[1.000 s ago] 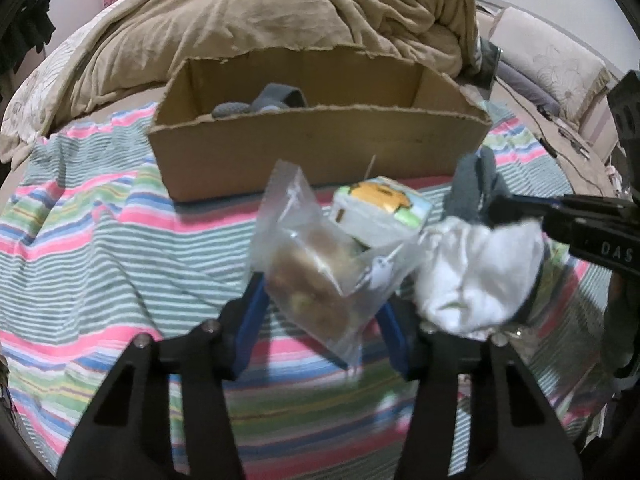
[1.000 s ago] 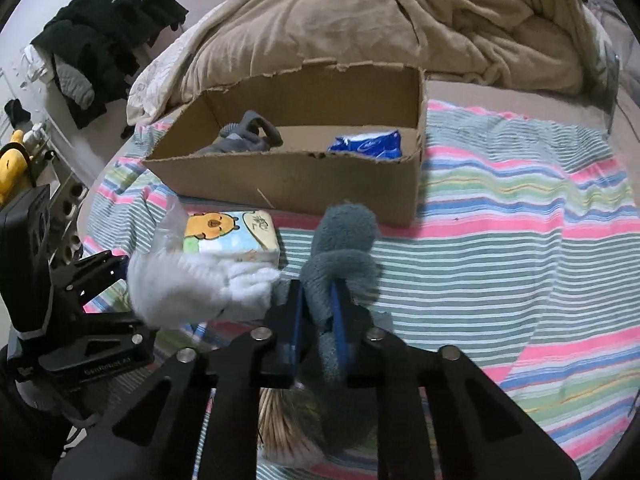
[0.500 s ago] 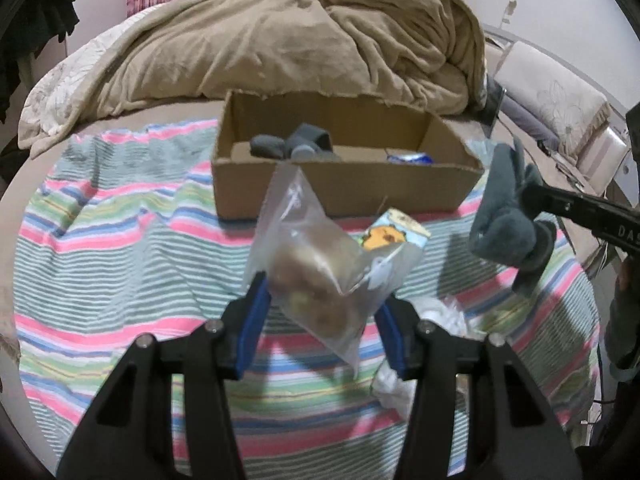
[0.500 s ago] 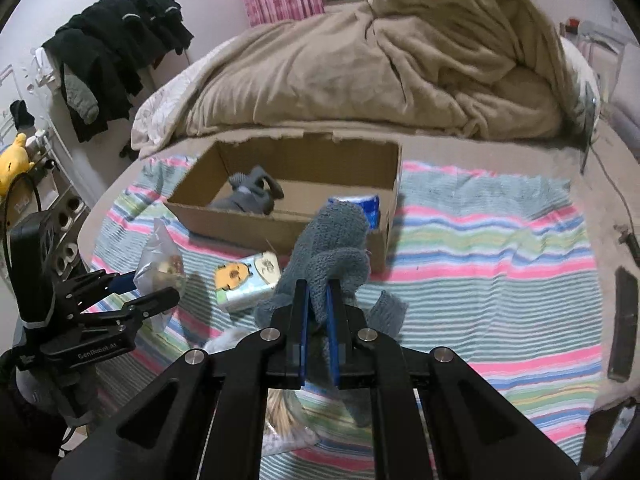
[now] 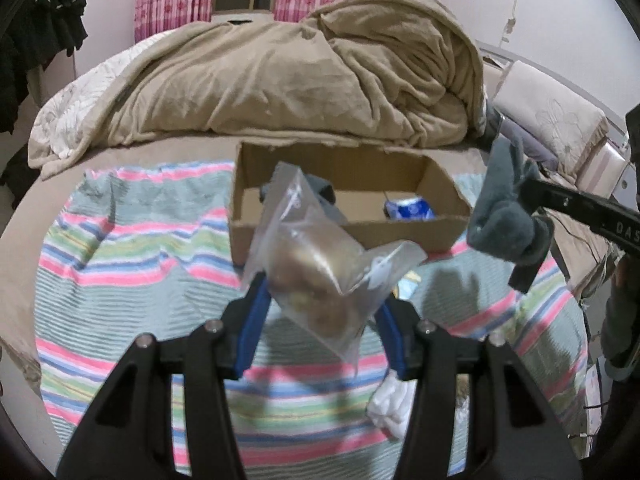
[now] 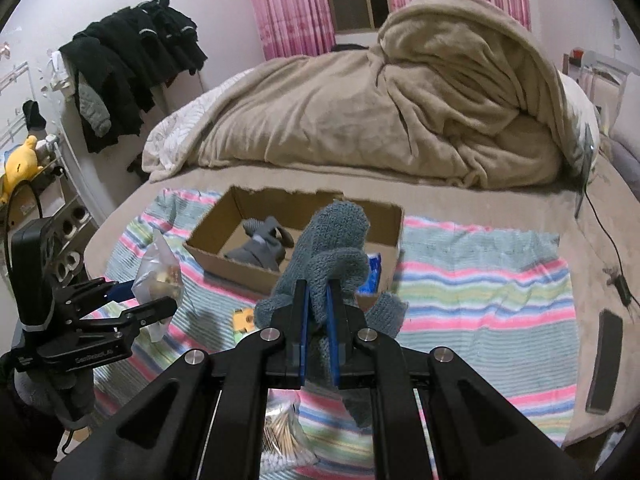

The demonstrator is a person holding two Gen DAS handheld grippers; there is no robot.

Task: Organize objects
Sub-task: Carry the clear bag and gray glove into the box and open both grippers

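Box (image 6: 240, 276) on striped cloth (image 6: 480, 280), blanket (image 6: 400, 120) behind it; sock (image 6: 260, 246) and packet (image 5: 410, 212) inside; phone (image 6: 606, 364) far right.

Pink curtains (image 6: 288, 4) behind blanket-heaped bed (image 6: 400, 120).

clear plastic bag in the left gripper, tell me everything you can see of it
The clear crinkled plastic bag is soft, thin film, creased and glossy, holding a brownish-tan lumpy filling that the blur keeps unidentifiable. It is pinched between the blue pads of the left hand-held gripper, held tilted in the air above the striped pink, green and grey blanket, in front of the open brown cardboard box. One loose corner sticks up, another points right. Only the gripper touches it.
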